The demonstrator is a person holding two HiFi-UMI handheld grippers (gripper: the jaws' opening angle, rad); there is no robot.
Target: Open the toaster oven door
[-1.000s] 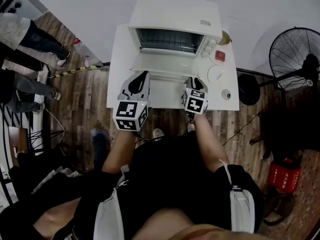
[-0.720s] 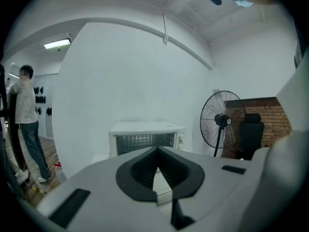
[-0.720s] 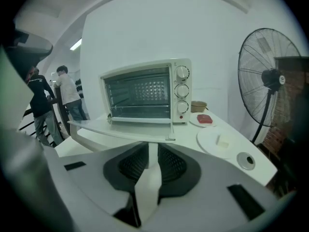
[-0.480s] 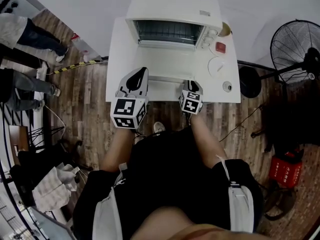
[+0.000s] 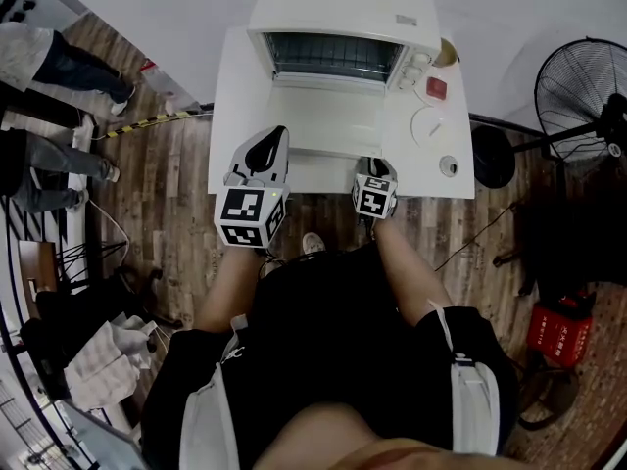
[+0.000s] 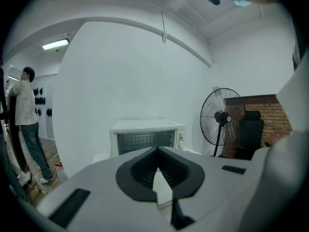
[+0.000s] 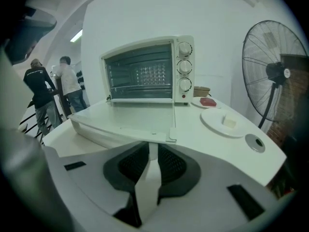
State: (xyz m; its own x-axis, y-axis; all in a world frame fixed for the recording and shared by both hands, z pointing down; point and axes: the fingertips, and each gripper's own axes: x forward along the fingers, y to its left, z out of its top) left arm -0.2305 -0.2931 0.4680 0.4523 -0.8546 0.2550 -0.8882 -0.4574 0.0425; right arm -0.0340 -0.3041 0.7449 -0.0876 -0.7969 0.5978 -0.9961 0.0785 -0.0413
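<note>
The toaster oven (image 5: 338,27) stands at the far edge of the worktop (image 5: 233,116). Its door (image 5: 323,120) is down, lying about level and reaching out from the oven's mouth toward the near edge, so the opening itself looks done to me.

What matters now is how that door lies from my right hand-held gripper (image 5: 375,167). The door is straight ahead of it and a little lower. In the right gripper view the door's front edge (image 7: 145,138) runs left to right, parallel to the worktop's near edge and square to the line I point along. I am close to the right front corner of the door, just short of that edge and not touching it. My right jaws stand a little apart, with only the pale surface showing through the gap, so they hold nothing.

My left hand-held gripper (image 5: 268,148) hangs near the door's left front corner. Its tips are together and empty, and it points at the oven from higher up. The right one looks nearer the edge, so any parting push or pull is its job.
</note>
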